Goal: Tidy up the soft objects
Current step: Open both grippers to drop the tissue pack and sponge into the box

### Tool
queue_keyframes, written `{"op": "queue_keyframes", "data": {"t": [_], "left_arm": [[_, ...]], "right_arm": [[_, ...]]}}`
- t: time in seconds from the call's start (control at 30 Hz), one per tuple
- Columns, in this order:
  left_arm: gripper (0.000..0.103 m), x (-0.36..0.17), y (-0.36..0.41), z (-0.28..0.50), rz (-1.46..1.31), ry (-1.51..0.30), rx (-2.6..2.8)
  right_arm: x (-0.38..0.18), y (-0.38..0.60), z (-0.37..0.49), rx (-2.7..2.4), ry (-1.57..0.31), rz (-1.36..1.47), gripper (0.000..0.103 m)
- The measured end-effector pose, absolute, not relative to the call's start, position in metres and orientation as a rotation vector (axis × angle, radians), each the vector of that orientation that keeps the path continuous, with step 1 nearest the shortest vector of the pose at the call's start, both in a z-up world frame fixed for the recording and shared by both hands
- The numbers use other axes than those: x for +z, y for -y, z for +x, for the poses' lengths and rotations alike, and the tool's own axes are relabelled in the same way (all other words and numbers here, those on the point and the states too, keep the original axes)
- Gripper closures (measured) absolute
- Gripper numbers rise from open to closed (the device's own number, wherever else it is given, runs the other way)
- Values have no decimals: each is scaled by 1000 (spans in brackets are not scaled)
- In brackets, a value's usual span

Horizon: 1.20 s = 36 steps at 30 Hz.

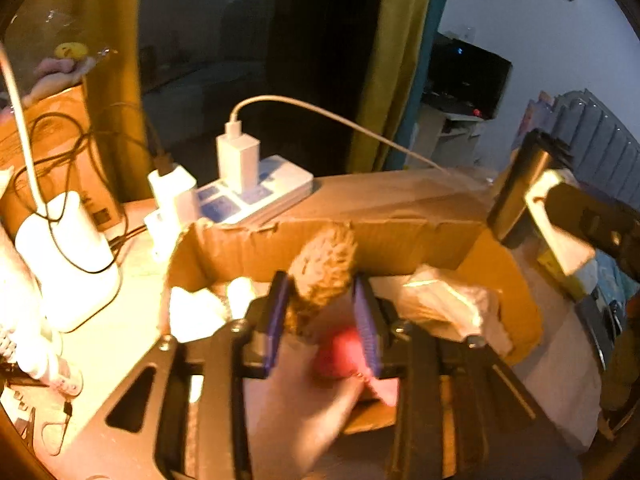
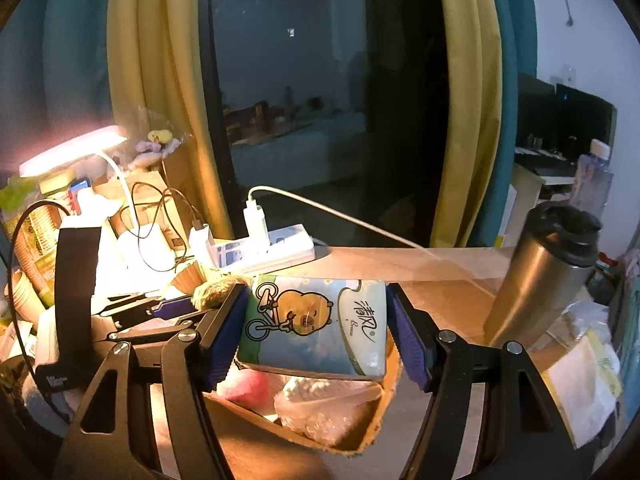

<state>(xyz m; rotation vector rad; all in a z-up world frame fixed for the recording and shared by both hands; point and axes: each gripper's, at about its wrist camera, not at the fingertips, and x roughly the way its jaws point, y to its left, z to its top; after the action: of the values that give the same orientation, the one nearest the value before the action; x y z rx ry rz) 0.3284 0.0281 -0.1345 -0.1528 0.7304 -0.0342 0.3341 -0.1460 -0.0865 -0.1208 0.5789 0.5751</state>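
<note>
Roughly: both grippers over the cardboard box (image 1: 400,236), each with a soft item between its fingers.

Left to right: desk lamp (image 2: 72,150) glowing at left, white power strip (image 2: 268,250) with chargers plugged in. Left gripper (image 1: 322,314) closed partway on fuzzy brown plush (image 1: 326,268), held above the box; pink soft thing (image 1: 344,354) below it, blurred. Right gripper (image 2: 316,322) has tissue pack (image 2: 316,322) clamped between blue pads, above the box; pack shows a bear on a bicycle, Chinese characters, small script unreadable. Steel thermos (image 2: 544,272) on tabletop (image 2: 440,280) at right.
</note>
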Motion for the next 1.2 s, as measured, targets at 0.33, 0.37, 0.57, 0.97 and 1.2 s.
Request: {"op": "queue_keyframes", "data": {"t": [0.33,0.37,0.57,0.97,1.2], "left_arm": [[32,-115,-57,307,-280,-644,-15],[32,-113,-59,305,-285,-635,-13],[32,-111,-63,306,-285,-642,-5],[32,-101,-60,298,-269,-619,-7],[32,-88,-50,285,-245,-584,-19]], "right_arm": [[-102,114,345,620,-625,-145,32],[-103,111,347,623,-628,-148,32],[-114,95,356,625,-660,-155,32],[-114,104,356,577,-656,-155,22],[-100,117,340,555,-625,-159,22]]}}
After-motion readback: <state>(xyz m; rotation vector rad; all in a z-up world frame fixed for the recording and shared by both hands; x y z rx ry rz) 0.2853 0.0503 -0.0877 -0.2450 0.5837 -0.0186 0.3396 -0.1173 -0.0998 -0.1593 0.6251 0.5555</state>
